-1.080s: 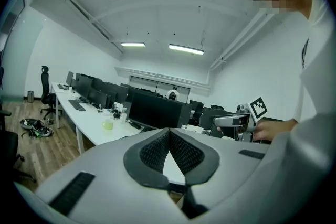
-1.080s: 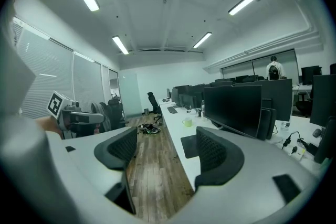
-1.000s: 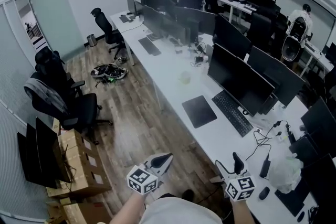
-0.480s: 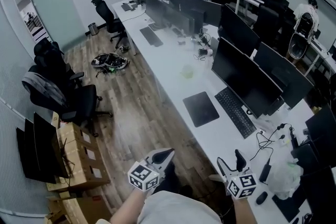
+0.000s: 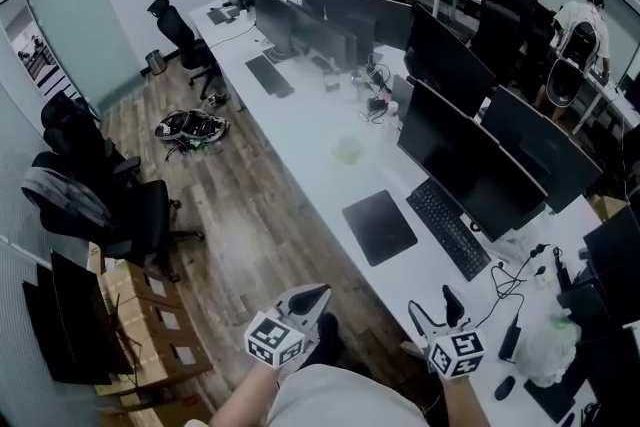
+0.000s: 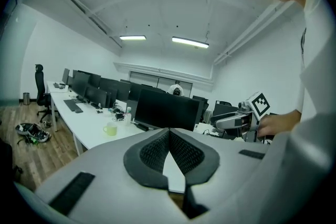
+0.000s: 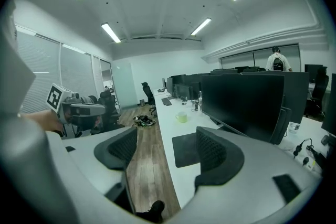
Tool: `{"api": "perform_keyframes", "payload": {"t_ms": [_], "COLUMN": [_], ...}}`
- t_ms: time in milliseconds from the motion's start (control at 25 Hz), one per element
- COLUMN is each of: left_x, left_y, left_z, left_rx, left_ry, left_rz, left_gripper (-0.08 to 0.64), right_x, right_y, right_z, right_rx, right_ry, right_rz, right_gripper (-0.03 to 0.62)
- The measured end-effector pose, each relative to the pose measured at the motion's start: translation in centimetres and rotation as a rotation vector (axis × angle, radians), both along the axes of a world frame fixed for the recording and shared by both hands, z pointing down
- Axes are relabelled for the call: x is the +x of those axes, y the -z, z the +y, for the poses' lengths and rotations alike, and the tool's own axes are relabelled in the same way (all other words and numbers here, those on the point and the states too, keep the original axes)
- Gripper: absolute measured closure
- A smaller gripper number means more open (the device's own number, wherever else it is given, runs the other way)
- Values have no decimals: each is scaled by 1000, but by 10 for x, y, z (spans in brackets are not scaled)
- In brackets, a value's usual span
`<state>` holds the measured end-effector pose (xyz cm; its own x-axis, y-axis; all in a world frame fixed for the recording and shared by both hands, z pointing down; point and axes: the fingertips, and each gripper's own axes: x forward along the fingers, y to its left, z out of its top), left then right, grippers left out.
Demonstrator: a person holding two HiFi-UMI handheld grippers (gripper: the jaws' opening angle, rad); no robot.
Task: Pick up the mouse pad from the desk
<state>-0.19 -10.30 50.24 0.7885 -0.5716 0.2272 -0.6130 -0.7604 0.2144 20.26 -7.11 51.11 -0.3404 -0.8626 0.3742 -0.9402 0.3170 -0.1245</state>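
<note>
Right claw is spread, with nothing between its padded jaws; it hangs low in the head view, close to the person's body and over the near edge of the bench. Left claw is pressed together at the tips and is also empty. It sits out over the wooden floor, clear of the bench.

Ahead of both lies the mouse pad, a dark flat rectangle resting on the white bench top just beside its front edge. From the right claw it lies forward and a little to the left, well apart, with a bare strip of bench in between. The right gripper view shows it framed in the gap between the jaws, closer to the right-hand pad. The left claw would have to cross in from over the floor to reach it, so the right hand looks the nearer and better lined up.

As far as the head view lets me judge, the pad's slightly longer side runs along the bench, parallel to the black keyboard just beyond it. The short near edge faces the person. That near edge, or the corner by the bench front, seems the likeliest place to get a jaw under so thin a sheet.

Behind the keyboard stands a dark monitor. Farther along the bench sits a pale green cup, well apart from the pad.
</note>
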Motion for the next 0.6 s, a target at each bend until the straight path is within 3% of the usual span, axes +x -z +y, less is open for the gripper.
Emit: {"api": "perform_keyframes", "payload": {"t_ms": [600], "left_x": [-7], "left_y": [-38], "left_z": [-131], "left_rx": [-54], "left_ry": [-180], "left_rz": [-24], "left_gripper": [543], "right_x": [-23], "right_y": [-31], "right_z": [-116], "right_rx": [-80], "right_ry": [-100], "right_rz": [50], "right_gripper": [227]}}
